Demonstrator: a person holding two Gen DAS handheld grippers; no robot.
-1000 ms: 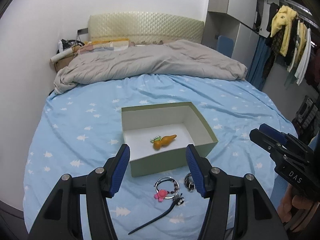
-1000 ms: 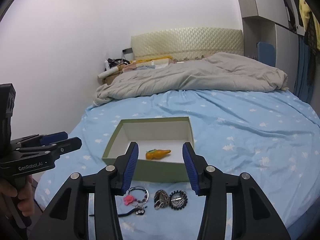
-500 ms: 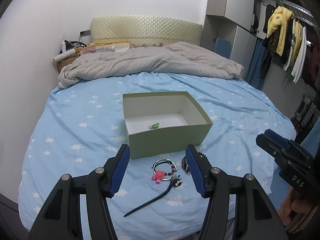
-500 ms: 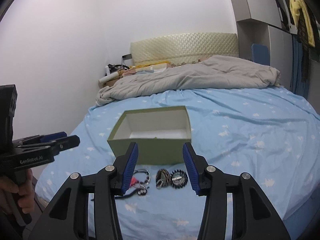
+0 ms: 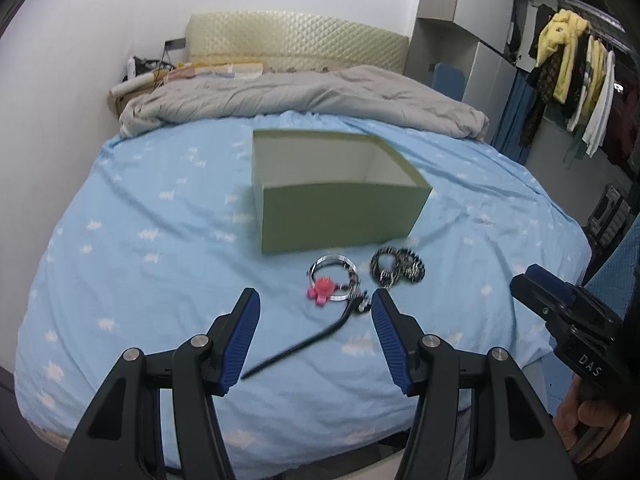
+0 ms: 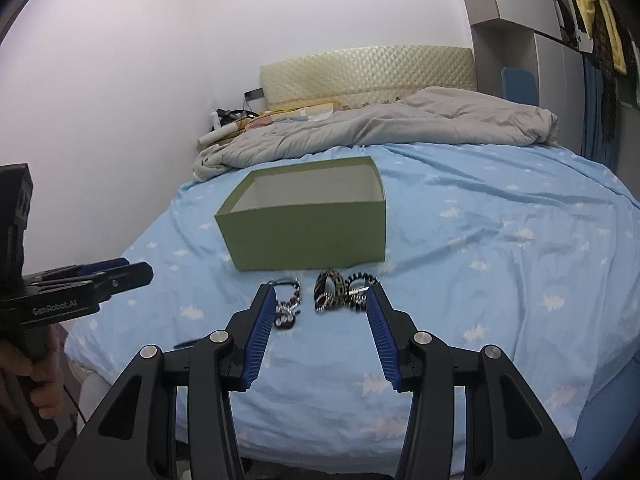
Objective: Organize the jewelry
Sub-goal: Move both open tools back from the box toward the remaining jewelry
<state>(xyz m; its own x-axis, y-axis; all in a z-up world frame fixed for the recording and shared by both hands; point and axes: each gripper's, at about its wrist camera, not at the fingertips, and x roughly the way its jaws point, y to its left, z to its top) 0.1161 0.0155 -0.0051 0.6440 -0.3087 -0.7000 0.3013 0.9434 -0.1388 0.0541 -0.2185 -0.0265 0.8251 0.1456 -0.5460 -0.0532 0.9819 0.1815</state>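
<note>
The left hand-held gripper (image 5: 316, 312) and right hand-held gripper (image 6: 320, 308) are both hanging spread and empty above the blue star-print bed (image 5: 160, 240) — jewelry is lying just before the open green cardboard box (image 5: 340, 216): a silver bangle with pink charm (image 5: 330, 276) and patterned dark bracelets (image 6: 344, 290).

Green box (image 5: 340, 216) sitting mid-frame is hiding its own floor behind the near wall in both views. Jewelry pile (image 5: 396, 268) below it is smearing with blur, so beads aren't readable. Right blue pad is covering part of the black coil bracelet (image 6: 360, 290).
</note>
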